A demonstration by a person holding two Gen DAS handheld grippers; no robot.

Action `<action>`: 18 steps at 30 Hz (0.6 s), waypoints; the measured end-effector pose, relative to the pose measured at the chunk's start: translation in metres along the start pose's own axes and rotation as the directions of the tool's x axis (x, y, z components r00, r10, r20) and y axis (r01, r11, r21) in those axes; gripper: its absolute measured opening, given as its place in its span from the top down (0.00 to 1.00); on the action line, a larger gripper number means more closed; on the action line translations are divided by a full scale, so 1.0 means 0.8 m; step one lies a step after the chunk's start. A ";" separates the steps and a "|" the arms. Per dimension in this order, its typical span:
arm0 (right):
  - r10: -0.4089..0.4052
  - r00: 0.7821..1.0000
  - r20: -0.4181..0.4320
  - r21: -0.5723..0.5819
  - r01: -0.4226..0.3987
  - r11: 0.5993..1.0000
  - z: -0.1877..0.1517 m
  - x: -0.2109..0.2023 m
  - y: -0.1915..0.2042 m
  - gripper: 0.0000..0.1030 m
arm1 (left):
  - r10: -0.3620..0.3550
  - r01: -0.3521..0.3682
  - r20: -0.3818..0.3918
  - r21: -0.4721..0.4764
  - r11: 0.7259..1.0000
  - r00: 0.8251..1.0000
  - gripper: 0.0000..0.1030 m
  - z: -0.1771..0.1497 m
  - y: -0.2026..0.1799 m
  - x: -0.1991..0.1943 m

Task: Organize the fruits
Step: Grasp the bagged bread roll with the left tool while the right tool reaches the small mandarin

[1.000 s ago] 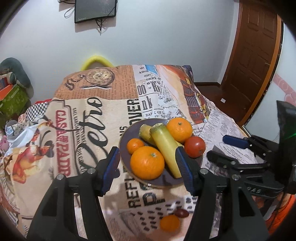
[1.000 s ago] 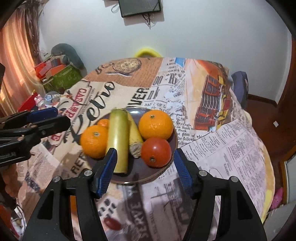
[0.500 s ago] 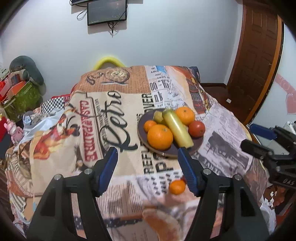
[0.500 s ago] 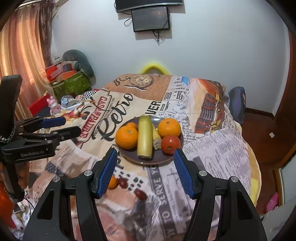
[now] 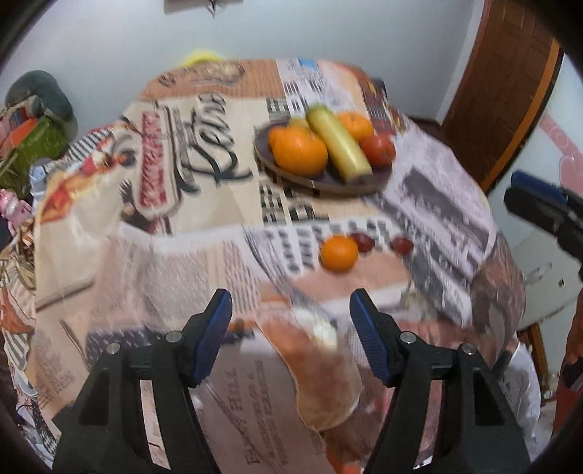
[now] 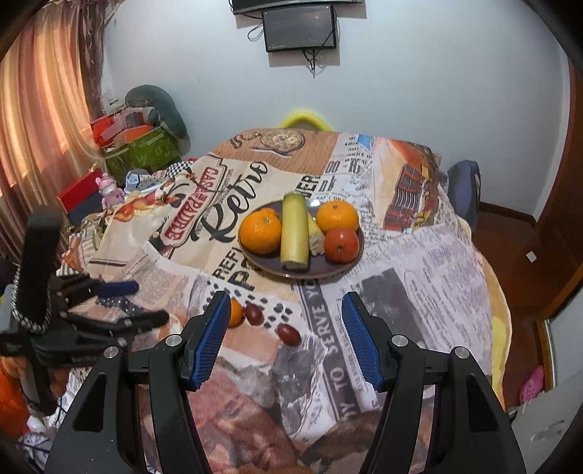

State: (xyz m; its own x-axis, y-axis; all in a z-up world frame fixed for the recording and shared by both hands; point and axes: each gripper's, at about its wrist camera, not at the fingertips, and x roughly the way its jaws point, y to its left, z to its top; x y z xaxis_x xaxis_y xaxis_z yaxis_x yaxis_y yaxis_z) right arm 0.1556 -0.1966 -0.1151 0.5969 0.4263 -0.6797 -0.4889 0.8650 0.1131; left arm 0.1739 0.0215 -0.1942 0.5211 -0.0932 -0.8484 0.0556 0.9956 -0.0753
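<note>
Dark round plate [image 6: 329,275] sits mid-counter [image 6: 419,277] on the newsprint-pattern cloth. In it we count two large oranges, one at 9 o'clock [image 6: 260,234] and one at 1 o'clock [image 6: 337,216], a long yellow-green fruit [image 6: 294,231] lying across the middle, a tomato [image 6: 341,245] at 4 o'clock, and a pale stub [image 6: 315,237] wedged between the long fruit and the tomato.

Off the plate, at its 7 o'clock on the cloth: a small orange [image 6: 235,313] and two dark red oval fruits [image 6: 254,313] [image 6: 289,334].

Left tongs [image 5: 290,321] released, nothing between the blue pads. Right tongs [image 6: 286,322] likewise spread and unloaded.

Left wrist view is motion-blurred; it shows the small orange whole, plus a brown door [image 5: 510,84]. Right wrist view is sharp; the small orange is half hidden behind a pad, and we see a wall screen [image 6: 299,29] and curtain [image 6: 40,109].
</note>
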 end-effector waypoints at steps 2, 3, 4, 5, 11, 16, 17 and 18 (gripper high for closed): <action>-0.005 1.000 -0.011 0.000 0.005 1.000 -0.006 0.002 0.000 0.42 | -0.004 0.005 -0.039 0.009 1.000 0.999 0.35 -0.008 -0.004 0.012; -0.005 1.000 -0.016 0.002 0.005 1.000 -0.008 0.003 -0.001 0.42 | -0.006 0.007 -0.056 0.014 1.000 0.998 0.35 -0.012 -0.006 0.017; -0.003 1.000 -0.021 0.006 0.003 1.000 -0.010 0.005 -0.002 0.42 | -0.010 0.011 -0.072 0.015 1.000 0.997 0.35 -0.015 -0.007 0.022; -0.001 1.000 -0.026 0.010 0.001 1.000 -0.012 0.006 -0.003 0.42 | -0.014 0.015 -0.088 0.015 1.000 0.996 0.35 -0.019 -0.008 0.026; 0.014 0.998 -0.056 0.023 -0.013 1.000 -0.019 0.019 -0.006 0.42 | -0.037 0.037 -0.119 -0.002 0.999 0.992 0.35 -0.035 -0.010 0.043; 0.032 0.996 -0.079 0.026 -0.030 0.999 -0.022 0.033 -0.003 0.42 | -0.061 0.061 -0.102 0.000 0.998 0.993 0.39 -0.037 -0.009 0.042; 0.037 0.996 -0.083 0.027 -0.035 0.999 -0.023 0.036 -0.002 0.42 | -0.067 0.068 -0.100 0.001 0.998 0.993 0.40 -0.036 -0.007 0.042; 0.045 0.995 -0.089 0.027 -0.043 0.999 -0.023 0.039 0.000 0.42 | -0.073 0.074 -0.099 0.003 0.997 0.992 0.42 -0.035 -0.006 0.042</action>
State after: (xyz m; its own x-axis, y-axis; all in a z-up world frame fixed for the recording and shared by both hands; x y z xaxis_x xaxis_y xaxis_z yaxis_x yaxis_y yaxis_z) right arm 0.1626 -0.1880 -0.1501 0.5148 0.4398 -0.7359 -0.4970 0.8525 0.1619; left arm 0.1675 0.0142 -0.2372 0.4286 -0.1643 -0.8884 0.0962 0.9860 -0.1360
